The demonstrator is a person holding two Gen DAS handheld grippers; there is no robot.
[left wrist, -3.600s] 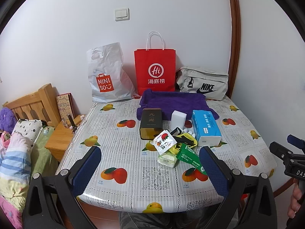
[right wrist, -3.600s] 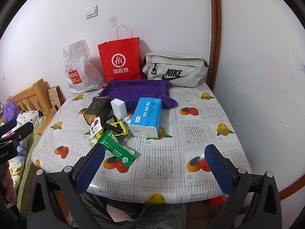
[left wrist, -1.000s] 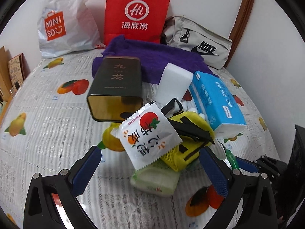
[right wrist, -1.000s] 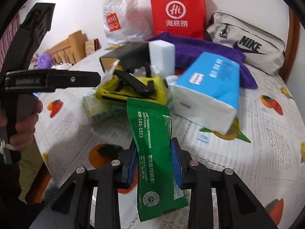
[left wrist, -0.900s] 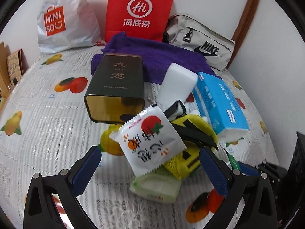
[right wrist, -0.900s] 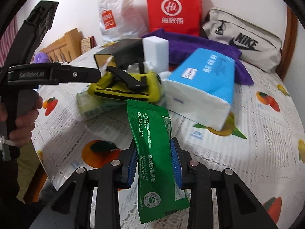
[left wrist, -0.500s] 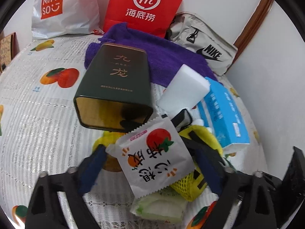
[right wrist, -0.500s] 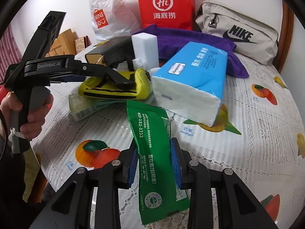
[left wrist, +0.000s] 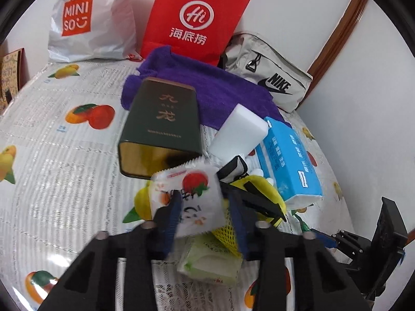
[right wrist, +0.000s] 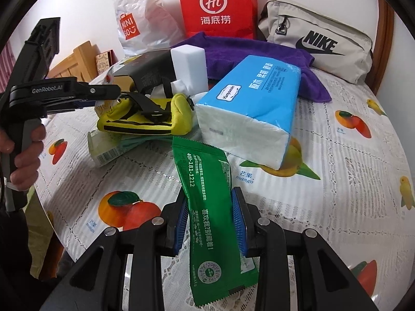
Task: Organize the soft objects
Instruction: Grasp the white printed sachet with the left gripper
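My left gripper (left wrist: 205, 216) is shut on a white snack packet with a tomato picture (left wrist: 193, 197), at the near side of the pile. Under it lie a yellow pouch with black straps (left wrist: 255, 194) and a pale green wipes pack (left wrist: 211, 260). My right gripper (right wrist: 210, 221) is shut on a green wet-wipe packet (right wrist: 207, 202) just above the tablecloth. In the right wrist view the left gripper (right wrist: 103, 92) reaches over the yellow pouch (right wrist: 147, 121). A blue tissue pack (right wrist: 249, 106), a white sponge block (right wrist: 189, 64) and a purple towel (right wrist: 259, 51) lie behind.
A dark green tin (left wrist: 160, 127) lies on the fruit-print tablecloth (left wrist: 57, 160). A Miniso bag (left wrist: 85, 23), a red paper bag (left wrist: 194, 18) and a grey Nike bag (left wrist: 269, 77) stand along the wall. A wooden headboard (right wrist: 75, 64) is off the table's left edge.
My left gripper moved in on the pile and closed on the white snack packet. My right gripper stays shut on the green packet and has drawn it slightly away from the pile.
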